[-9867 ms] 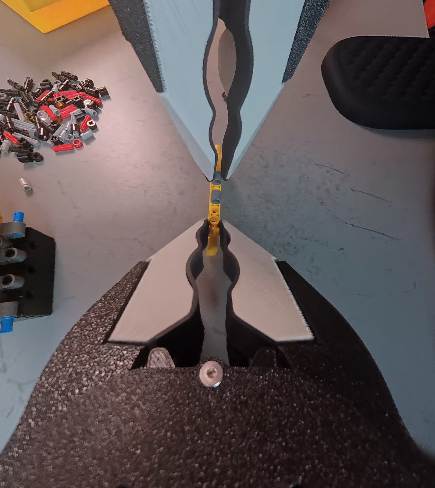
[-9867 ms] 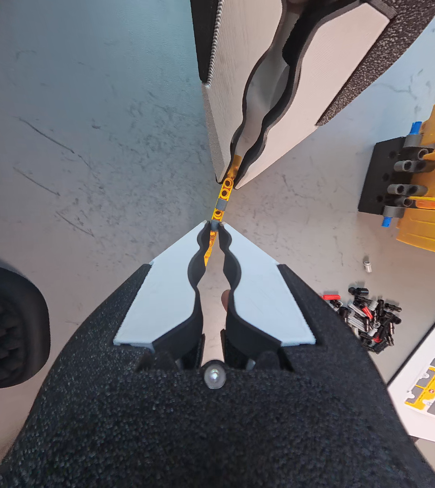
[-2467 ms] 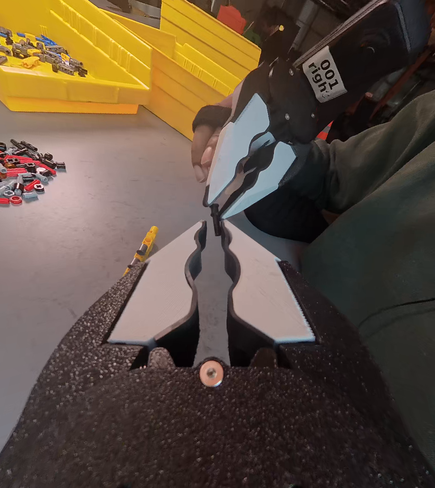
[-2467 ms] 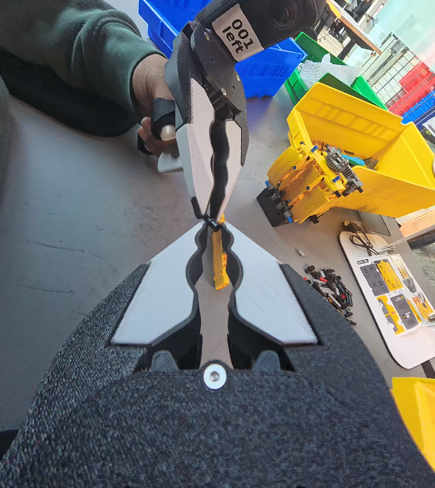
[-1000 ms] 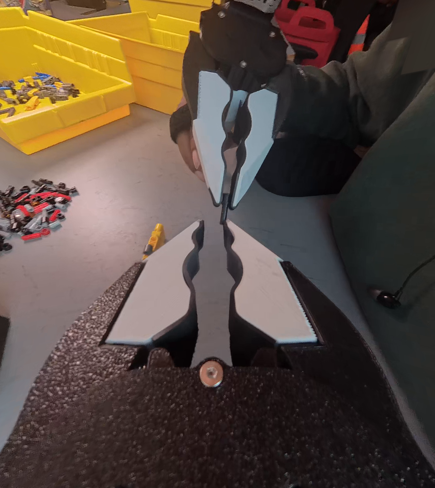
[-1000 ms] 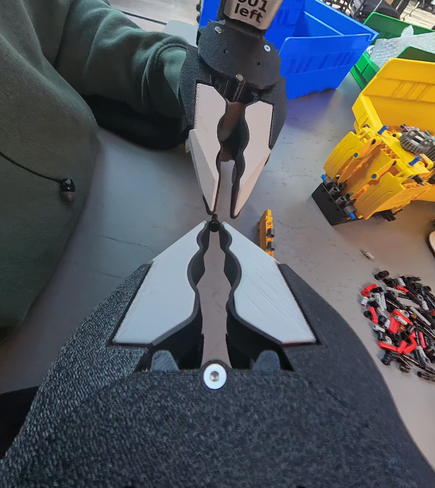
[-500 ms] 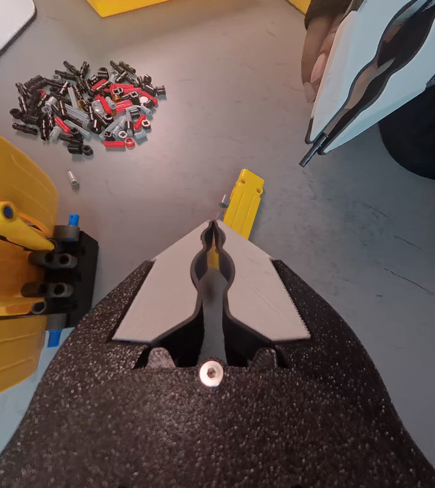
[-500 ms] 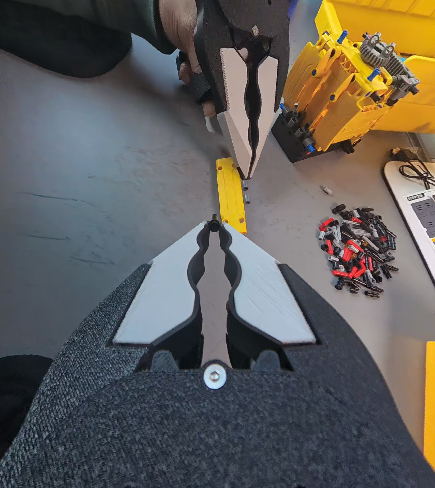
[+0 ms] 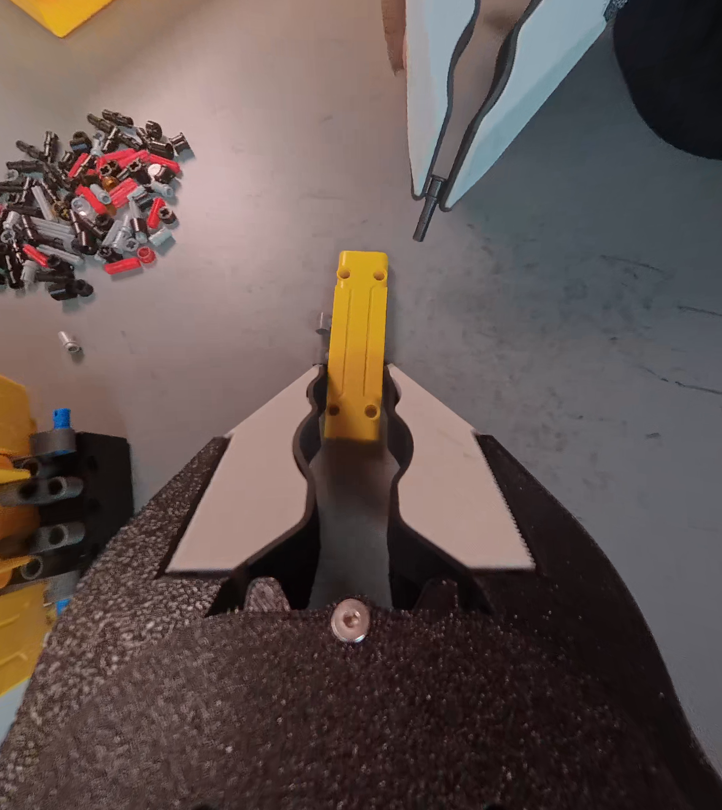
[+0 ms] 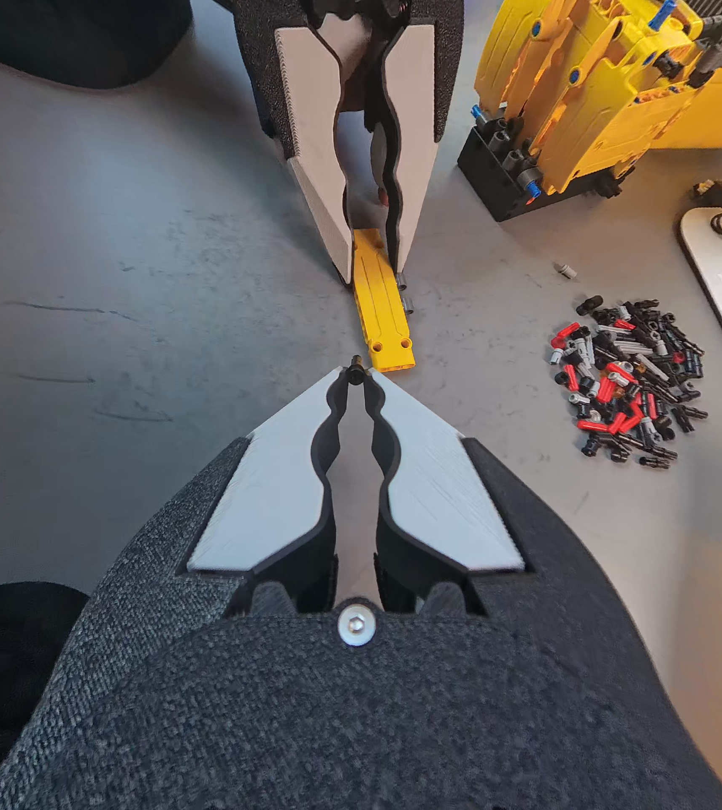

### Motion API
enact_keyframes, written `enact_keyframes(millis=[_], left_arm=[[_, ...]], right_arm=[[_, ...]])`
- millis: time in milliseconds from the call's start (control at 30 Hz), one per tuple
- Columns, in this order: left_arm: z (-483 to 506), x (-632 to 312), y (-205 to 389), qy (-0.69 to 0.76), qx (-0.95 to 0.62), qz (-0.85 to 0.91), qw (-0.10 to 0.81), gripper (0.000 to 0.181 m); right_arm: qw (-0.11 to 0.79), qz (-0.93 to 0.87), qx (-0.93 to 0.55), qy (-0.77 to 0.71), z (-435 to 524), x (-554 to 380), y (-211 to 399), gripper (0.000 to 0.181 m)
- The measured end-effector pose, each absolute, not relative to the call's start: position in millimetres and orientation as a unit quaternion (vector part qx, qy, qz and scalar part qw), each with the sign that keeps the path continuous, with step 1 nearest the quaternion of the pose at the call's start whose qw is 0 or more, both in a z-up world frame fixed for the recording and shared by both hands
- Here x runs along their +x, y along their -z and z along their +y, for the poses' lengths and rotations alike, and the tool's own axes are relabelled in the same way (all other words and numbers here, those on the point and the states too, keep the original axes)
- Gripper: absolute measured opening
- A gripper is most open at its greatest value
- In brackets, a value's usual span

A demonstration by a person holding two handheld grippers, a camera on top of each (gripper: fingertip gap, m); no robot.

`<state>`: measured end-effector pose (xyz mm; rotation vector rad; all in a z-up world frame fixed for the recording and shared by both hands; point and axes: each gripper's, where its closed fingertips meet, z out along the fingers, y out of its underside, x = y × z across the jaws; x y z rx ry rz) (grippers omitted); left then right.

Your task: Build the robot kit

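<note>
L gripper [image 9: 353, 372]: jaws spread, straddling near end of yellow beam [image 9: 357, 333] lying flat on grey table [image 9: 569, 350]; contact w/ beam sides prob., can't confirm.
R gripper [image 10: 355, 372]: jaws pinching small black pin [image 10: 355, 370] at tips, pin just beside beam's far end, apart from it.
Two grey pins [image 10: 405, 291] stick out of the beam's side.
Pile of loose pins [image 9: 74, 210] to the L; yellow model [image 10: 591, 96] near.
</note>
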<state>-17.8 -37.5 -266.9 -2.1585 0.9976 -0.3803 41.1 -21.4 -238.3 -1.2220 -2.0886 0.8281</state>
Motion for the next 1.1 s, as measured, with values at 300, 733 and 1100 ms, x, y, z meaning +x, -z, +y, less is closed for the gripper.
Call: enact_keyframes(millis=[300,733,1100], left_arm=[[-58,4,267,0.141,-0.826,0.414,0.354,0.024],[-71,-9,261,0.167,-0.822,0.408,0.362,0.033],[-71,-6,266,0.164,-0.825,0.409,0.353,0.024]], right_arm=[[0.224,-0.838,-0.42,-0.266,-35,46,242,0.006],[0.109,-0.931,-0.33,-0.112,-43,40,248,0.007],[0.072,-0.945,-0.312,-0.073,-49,41,248,0.007]])
